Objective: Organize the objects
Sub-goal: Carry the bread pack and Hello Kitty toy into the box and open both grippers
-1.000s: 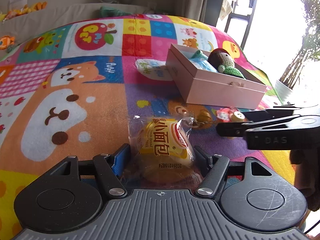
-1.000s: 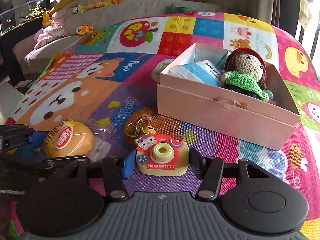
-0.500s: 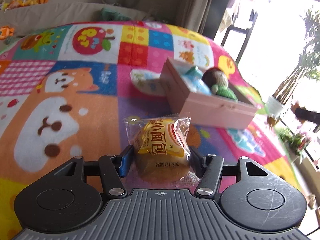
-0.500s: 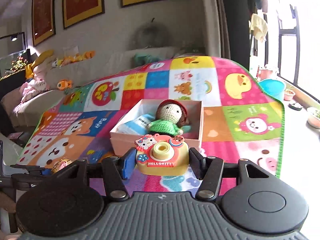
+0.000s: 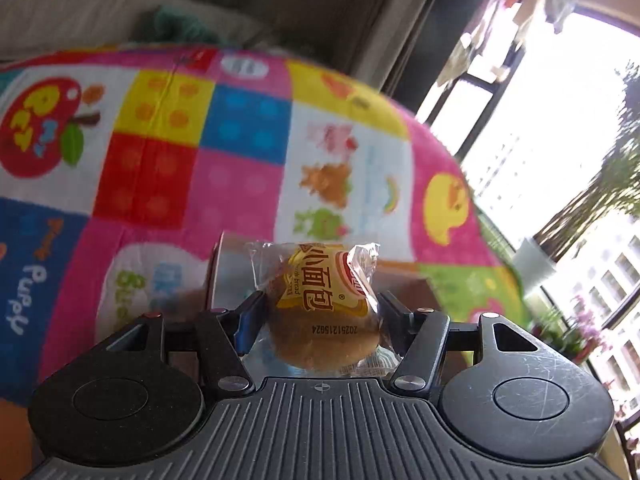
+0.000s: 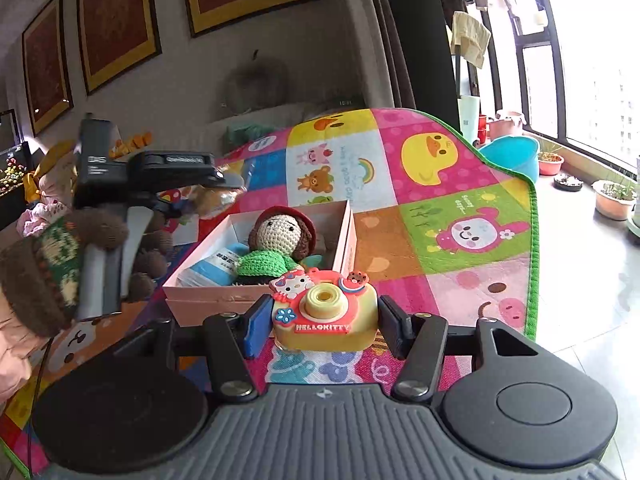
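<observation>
Item 1. Left tongs: closed on a packaged bread bun, one finger pressed to each side of the clear wrapper. The bun is round and brown, in a wrapper with a yellow and red label and a printed date code along the lower edge. It is held up off the play mat, above the near wall of the pink box, of which only blurred edges show in the left wrist view.

Item 2. Right tongs: closed on a toy camera, blue finger pads touching its two sides. The camera is yellow with a red front, a yellow lens ring, a cat-face ornament at top left and "HELLOKITTY" lettering below the lens. It is held clear of the mat, just in front of the near wall of the box.

Item 3. Pink box: open, rectangular, resting on the mat. Contents: a crocheted doll with brown hair, a red cap and a green garment, lying against the right side; a blue and white packet lying at the near left corner.

Item 4. Play mat: patchwork of cartoon squares, green edging on the right.

Item 5. Left tongs as seen from the right wrist view: black, raised beyond the far left corner of the box, the bun only partly visible between the fingers.

Item 6. Blue basin: on the floor past the mat's far right edge, near potted plants by the window.
</observation>
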A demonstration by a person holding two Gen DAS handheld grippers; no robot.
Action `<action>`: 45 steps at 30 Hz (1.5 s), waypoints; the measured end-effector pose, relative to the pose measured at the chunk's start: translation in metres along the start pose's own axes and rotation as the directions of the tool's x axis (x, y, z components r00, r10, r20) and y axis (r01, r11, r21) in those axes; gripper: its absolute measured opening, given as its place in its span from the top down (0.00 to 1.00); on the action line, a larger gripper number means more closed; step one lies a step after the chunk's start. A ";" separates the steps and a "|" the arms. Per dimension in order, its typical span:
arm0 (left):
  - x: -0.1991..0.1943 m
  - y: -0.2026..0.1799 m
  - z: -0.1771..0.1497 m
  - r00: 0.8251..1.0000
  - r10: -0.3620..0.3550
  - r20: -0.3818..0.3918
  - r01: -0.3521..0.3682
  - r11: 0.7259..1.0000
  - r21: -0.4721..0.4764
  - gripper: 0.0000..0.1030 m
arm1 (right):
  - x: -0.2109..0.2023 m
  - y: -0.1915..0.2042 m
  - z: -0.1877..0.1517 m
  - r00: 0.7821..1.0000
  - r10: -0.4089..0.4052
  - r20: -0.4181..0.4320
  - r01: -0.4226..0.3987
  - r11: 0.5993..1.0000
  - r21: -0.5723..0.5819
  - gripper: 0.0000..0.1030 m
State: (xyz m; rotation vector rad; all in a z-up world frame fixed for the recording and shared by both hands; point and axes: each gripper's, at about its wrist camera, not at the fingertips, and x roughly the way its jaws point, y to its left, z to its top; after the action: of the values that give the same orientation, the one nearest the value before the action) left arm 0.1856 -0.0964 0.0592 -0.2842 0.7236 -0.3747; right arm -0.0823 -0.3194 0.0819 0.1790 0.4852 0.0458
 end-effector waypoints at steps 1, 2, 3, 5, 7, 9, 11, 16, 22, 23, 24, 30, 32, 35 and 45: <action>0.003 0.000 -0.004 1.000 0.018 0.018 -0.019 1.000 0.023 0.35 | 0.001 -0.002 -0.001 1.000 -0.008 -0.003 0.008 1.000 -0.003 0.46; 0.003 -0.004 -0.007 0.999 0.025 0.023 -0.026 0.997 0.070 0.35 | 0.002 -0.005 -0.002 1.000 -0.015 -0.004 0.015 1.000 -0.003 0.46; -0.001 -0.005 -0.011 0.999 0.044 0.001 -0.044 0.991 0.123 0.36 | 0.003 -0.008 -0.002 1.000 -0.020 -0.006 0.020 1.000 0.000 0.46; -0.007 -0.014 -0.017 0.996 0.066 -0.059 -0.050 0.970 0.237 0.36 | 0.007 -0.013 -0.002 1.000 -0.028 -0.014 0.028 1.000 0.010 0.46; -0.020 -0.019 -0.026 0.993 0.073 -0.090 -0.040 0.944 0.329 0.34 | 0.013 -0.015 -0.001 0.999 -0.039 -0.019 0.039 0.999 0.019 0.46; -0.039 -0.023 -0.035 0.996 0.041 -0.080 -0.009 0.930 0.369 0.34 | 0.015 -0.014 0.000 0.999 -0.039 -0.014 0.039 0.999 0.023 0.46; -0.059 -0.021 -0.043 0.998 -0.009 -0.057 0.029 0.933 0.359 0.35 | 0.015 -0.013 0.001 0.999 -0.034 -0.011 0.034 0.999 0.021 0.46; -0.087 -0.009 -0.046 0.995 -0.084 0.061 0.065 0.959 0.275 0.37 | 0.017 -0.005 0.008 0.998 -0.052 -0.021 0.052 0.999 -0.008 0.46; -0.113 0.020 -0.035 0.977 -0.116 0.182 0.101 0.991 0.087 0.38 | 0.011 0.007 0.027 0.999 -0.041 0.004 0.041 0.999 -0.026 0.46; -0.118 0.022 -0.039 0.975 -0.136 0.177 0.121 0.988 0.094 0.38 | 0.010 0.008 0.034 0.999 -0.033 0.013 0.033 0.999 -0.028 0.46; -0.121 0.023 -0.043 0.974 -0.157 0.165 0.141 0.985 0.104 0.38 | 0.011 0.009 0.044 0.999 -0.024 0.023 0.024 0.999 -0.029 0.46; -0.134 0.026 -0.073 0.968 -0.217 0.123 0.201 0.971 0.132 0.38 | 0.038 0.011 0.135 0.992 0.042 0.119 -0.046 0.998 0.031 0.46; -0.138 0.029 -0.075 0.968 -0.216 0.127 0.199 0.971 0.135 0.38 | 0.062 0.014 0.167 0.989 0.046 0.137 -0.056 0.996 0.072 0.46; -0.142 0.037 -0.074 0.975 -0.189 0.116 0.175 0.977 0.122 0.38 | 0.103 0.015 0.194 0.996 0.038 0.082 -0.047 0.992 0.115 0.38; -0.136 0.076 -0.079 0.986 -0.145 0.086 0.145 0.989 0.002 0.38 | 0.101 -0.007 0.120 0.999 -0.013 -0.047 0.016 0.998 0.059 0.16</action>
State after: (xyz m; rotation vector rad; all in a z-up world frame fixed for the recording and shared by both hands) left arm 0.0553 0.0197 0.0540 -0.3560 0.6210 -0.4965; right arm 0.0630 -0.3366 0.1385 0.2328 0.5349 0.0216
